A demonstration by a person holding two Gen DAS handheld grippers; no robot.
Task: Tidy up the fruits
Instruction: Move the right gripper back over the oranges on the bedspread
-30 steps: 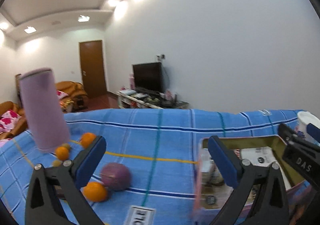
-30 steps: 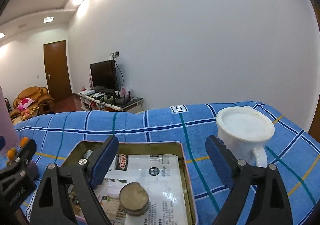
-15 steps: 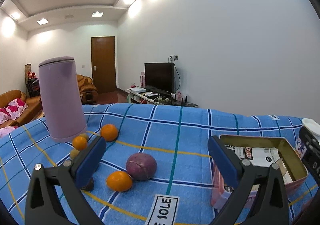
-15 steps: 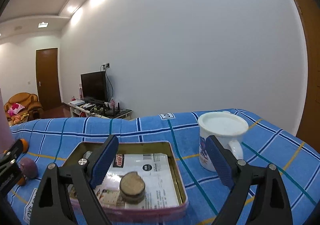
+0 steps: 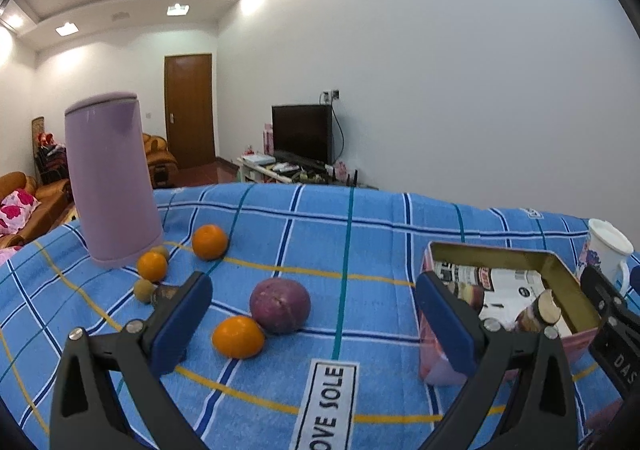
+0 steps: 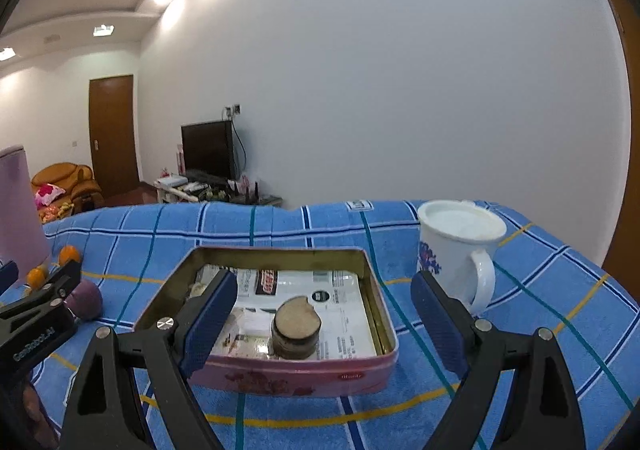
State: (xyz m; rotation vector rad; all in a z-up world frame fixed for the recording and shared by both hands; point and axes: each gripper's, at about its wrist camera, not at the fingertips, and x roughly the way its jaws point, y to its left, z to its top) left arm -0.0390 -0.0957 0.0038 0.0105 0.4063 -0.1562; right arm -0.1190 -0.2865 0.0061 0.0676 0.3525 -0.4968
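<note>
The left gripper [image 5: 312, 314] is spread wide and holds nothing. Between its pads lie a purple fruit [image 5: 280, 304] and, touching it at 7 o'clock, an orange [image 5: 238, 336]. Two more oranges [image 5: 209, 241] sit at 10 o'clock beside the lilac cup [image 5: 112, 185]. The right gripper [image 6: 324, 314] is also released, empty, over the pink tin [image 6: 352, 372] on the blue cloth [image 5: 360, 234]
</note>
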